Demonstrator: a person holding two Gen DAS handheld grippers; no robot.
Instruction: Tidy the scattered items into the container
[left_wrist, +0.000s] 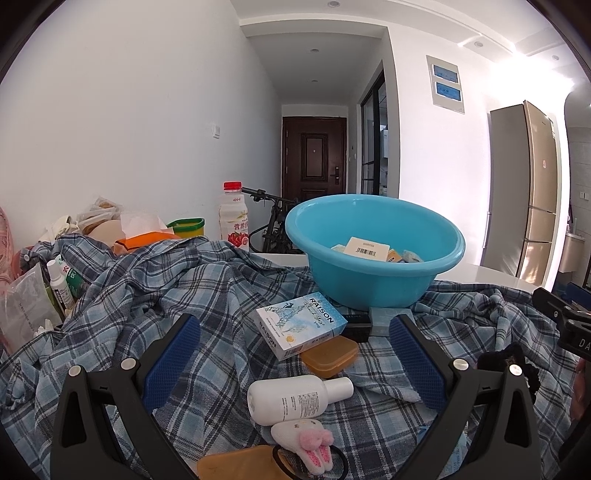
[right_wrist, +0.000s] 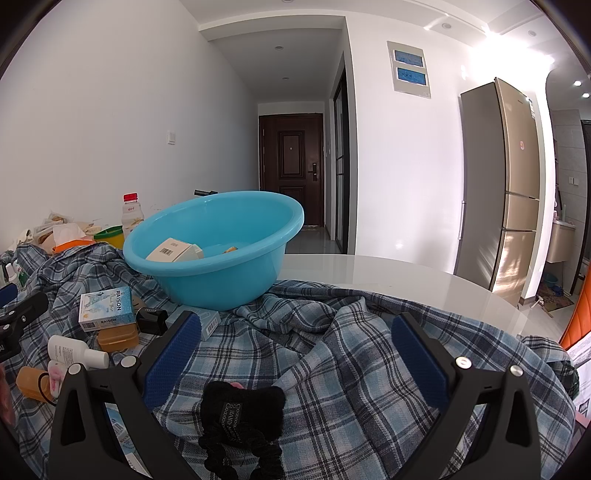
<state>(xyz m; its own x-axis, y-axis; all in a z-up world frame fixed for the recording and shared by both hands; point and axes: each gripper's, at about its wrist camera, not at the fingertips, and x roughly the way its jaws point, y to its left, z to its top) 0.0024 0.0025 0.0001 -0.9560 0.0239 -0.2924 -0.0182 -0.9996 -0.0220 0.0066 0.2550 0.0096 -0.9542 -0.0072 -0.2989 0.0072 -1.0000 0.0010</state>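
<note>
The left gripper (left_wrist: 295, 347) is wide open and holds nothing. The white bottle (left_wrist: 295, 398) lies sideways between its fingers, just in front of the blue bowl (left_wrist: 373, 258). The right gripper (right_wrist: 295, 350) is open too, over a black hair tie (right_wrist: 240, 413)

From my left camera, the basin (left_wrist: 373, 251) sits at the back on the checked cloth (left_wrist: 192, 295), a barcoded box (left_wrist: 367, 250) inside it. In front of the basin lies the RAISON box (left_wrist: 301, 330), resting on a small case (left_wrist: 330, 356). Nearer me is the lotion bottle (left_wrist: 295, 400), then the rabbit hair tie (left_wrist: 308, 443). Far left I see a drink bottle (left_wrist: 232, 214) standing behind the cloth. On my right camera, a knitted scrunchie (right_wrist: 242, 424) lies closest, the table (right_wrist: 388, 273) stretching right of the basin.
</note>
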